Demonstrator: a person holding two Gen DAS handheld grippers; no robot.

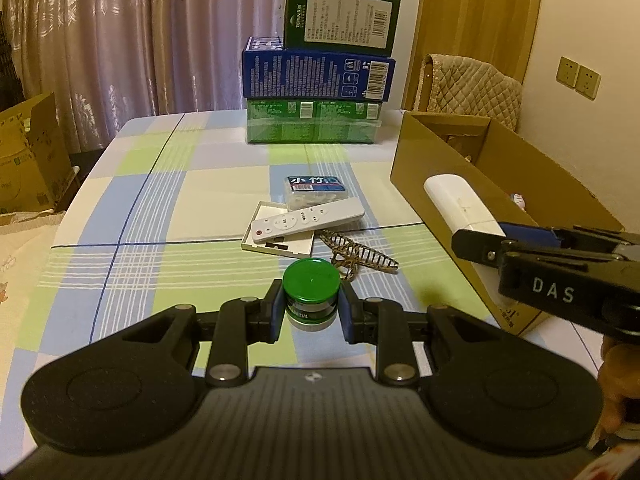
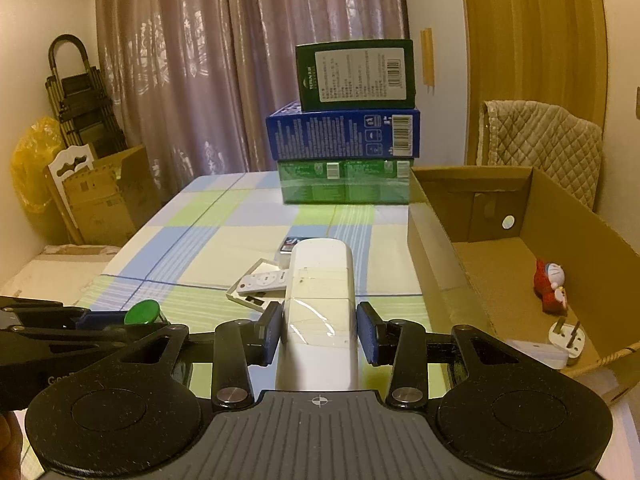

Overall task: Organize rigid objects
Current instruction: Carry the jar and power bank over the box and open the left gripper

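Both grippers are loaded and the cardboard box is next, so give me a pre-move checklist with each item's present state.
1. Left gripper has the green-lidded jar between its fingers: ok.
2. Right gripper holds the white remote: ok, though a small gap shows beside the right pad, so firmness cannot tell.
3. Free floor space in the cardboard box: ok; only the toy figure and white plug lie at its near end.
4. Remote lifted clear of the box wall: cannot tell.
5. Grippers apart from each other: ok.
6. Small remote and tray on the table still unsorted: not ok.
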